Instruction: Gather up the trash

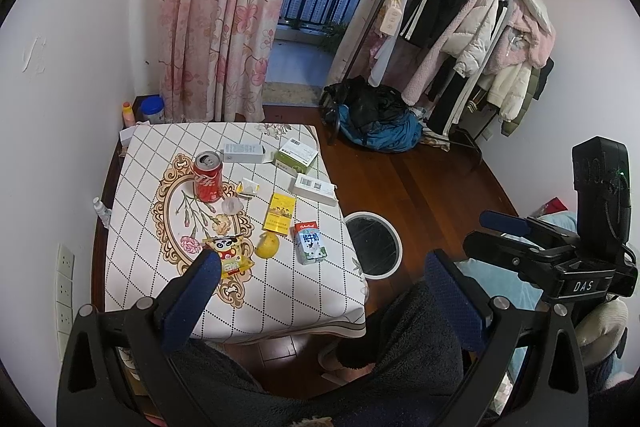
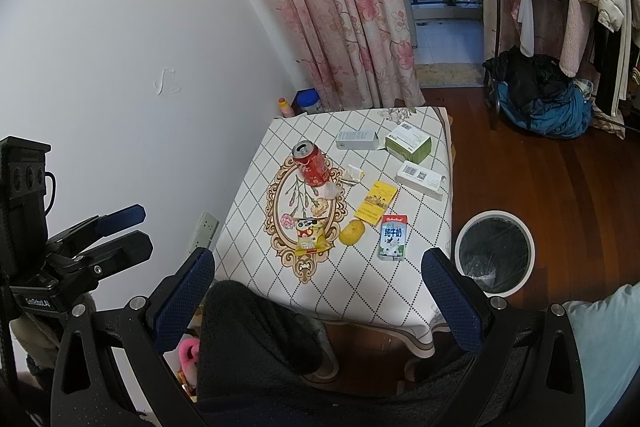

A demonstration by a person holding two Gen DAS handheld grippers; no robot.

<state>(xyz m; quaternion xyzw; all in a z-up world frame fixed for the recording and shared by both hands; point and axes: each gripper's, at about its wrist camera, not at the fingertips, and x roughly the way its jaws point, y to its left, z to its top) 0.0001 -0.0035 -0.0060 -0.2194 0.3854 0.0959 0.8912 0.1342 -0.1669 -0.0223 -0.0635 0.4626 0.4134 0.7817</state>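
Both grippers hang above the near edge of the worktop (image 1: 280, 291) with fingers spread wide and nothing between them; the left gripper (image 1: 324, 267) has its left fingertip (image 1: 208, 263) over the snack packet (image 1: 230, 253), while the right gripper (image 2: 320, 267) sits well short of the trash. The can (image 2: 314, 163) stands upright toward the far side. The milk carton (image 2: 393, 237) lies flat, its long axis running away from the grippers, near the bin (image 2: 496, 251) on the floor.
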